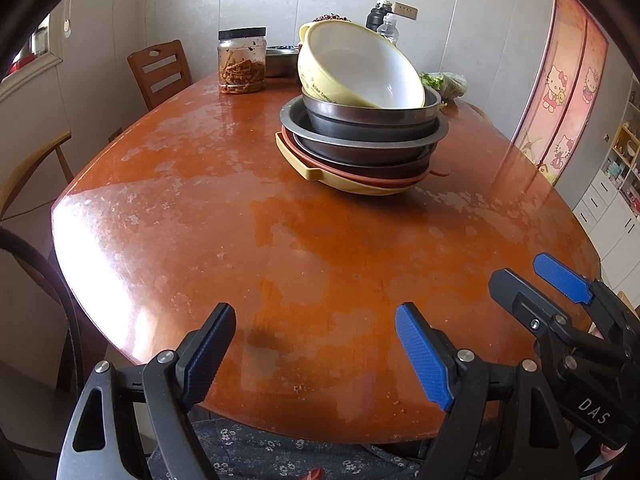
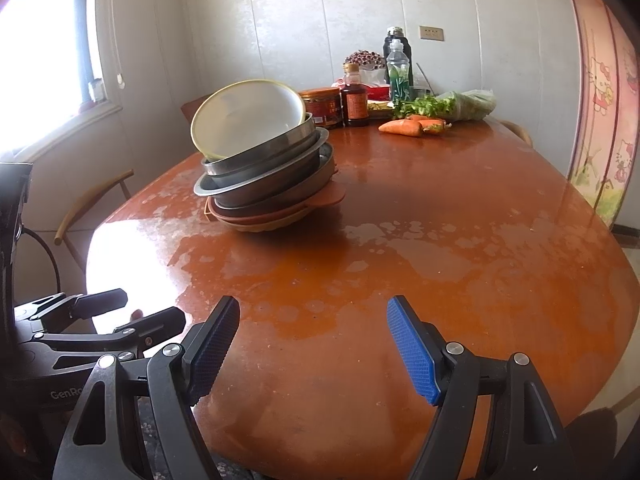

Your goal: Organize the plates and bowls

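We hold our left gripper [image 1: 316, 344] and our right gripper [image 2: 312, 344] low over the near edge of the brown table [image 1: 280, 240], both with their blue-padded fingers spread apart and nothing between them. In the left wrist view the right gripper shows at the lower right, just beside ours, also spread and empty. The things we have to sort sit in one stack [image 1: 362, 136] well ahead of both grippers, toward the middle of the table and well apart from our fingers. From the left gripper the stack lies ahead and a little to the right; from the right gripper it lies ahead and to the left. At the bottom is a yellow dish [image 1: 360, 188] with an orange dish [image 1: 340, 174] on it, then several metal bowls [image 1: 360, 128] nested one in another, and on top a yellow bowl [image 1: 360, 66] with a white inside, tilted so its mouth faces us. Behind the stack stand a jar [image 1: 242, 60] with a black lid, a sauce bottle [image 2: 354, 96], a red tin [image 2: 322, 106], carrots [image 2: 412, 125] and greens [image 2: 452, 106], all at the far end of the table. A wooden chair [image 1: 160, 72] stands at the far left side.
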Motion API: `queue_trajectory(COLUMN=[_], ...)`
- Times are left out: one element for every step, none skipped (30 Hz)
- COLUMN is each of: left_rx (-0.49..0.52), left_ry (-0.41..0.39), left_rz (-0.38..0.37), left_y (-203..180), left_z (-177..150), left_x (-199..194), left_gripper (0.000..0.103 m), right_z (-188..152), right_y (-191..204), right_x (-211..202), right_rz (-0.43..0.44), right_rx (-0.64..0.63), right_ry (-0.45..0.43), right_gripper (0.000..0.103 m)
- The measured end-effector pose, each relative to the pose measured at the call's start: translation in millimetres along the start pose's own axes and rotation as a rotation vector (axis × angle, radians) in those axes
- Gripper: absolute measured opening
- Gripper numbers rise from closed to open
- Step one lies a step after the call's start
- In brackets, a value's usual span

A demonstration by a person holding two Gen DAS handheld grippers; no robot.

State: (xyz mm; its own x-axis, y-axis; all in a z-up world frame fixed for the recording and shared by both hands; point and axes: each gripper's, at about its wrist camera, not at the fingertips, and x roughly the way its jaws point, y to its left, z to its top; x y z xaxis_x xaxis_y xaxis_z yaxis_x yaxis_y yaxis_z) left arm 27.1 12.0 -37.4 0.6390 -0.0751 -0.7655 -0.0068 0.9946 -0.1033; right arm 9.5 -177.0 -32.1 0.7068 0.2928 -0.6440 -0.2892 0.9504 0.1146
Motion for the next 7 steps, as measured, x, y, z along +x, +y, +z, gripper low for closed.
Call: queue_trajectory(left_rx=[0.000, 0.001, 0.002, 0.002, 0.004, 0.005, 0.004], left_ry=[0.000, 0.002, 0.006, 0.007, 0.008, 0.009, 0.010], left_rz=[0.001, 0.003, 0.006, 0.008, 0.009, 0.010, 0.011], left_y=[0.0, -0.4, -0.8, -0.8, -0.8, -0.3, 0.2], left_z=[-0.1, 0.0, 0.2, 0.4, 0.8, 1.6, 2.5], left_x=[0.0, 0.5, 1.5, 2.3, 3.1, 4.3, 5.3], left_gripper=[0.082, 0.082, 0.082, 0.082, 0.082, 0.082, 0.082], right_z=[-0.1, -0.2, -0.3, -0.4, -0.4, -0.5, -0.6], right_y=[-0.2, -0.1, -0.2, -0.5, -0.8, -1.4, -1.8], right_x=[0.1, 0.5, 0.6, 1.3, 1.9, 2.6, 3.5], right_rz=[-0.002, -0.006, -0.006, -0.006, -0.007, -0.006, -0.005], right_rx=[0.000, -0.001, -0.002, -0.002, -0.001, 0.000, 0.000], right_ry=[0.000, 0.000, 0.001, 0.003, 0.005, 0.006, 0.008], right_gripper=[0.078, 0.078, 0.077, 0.078, 0.077, 0.078, 0.078])
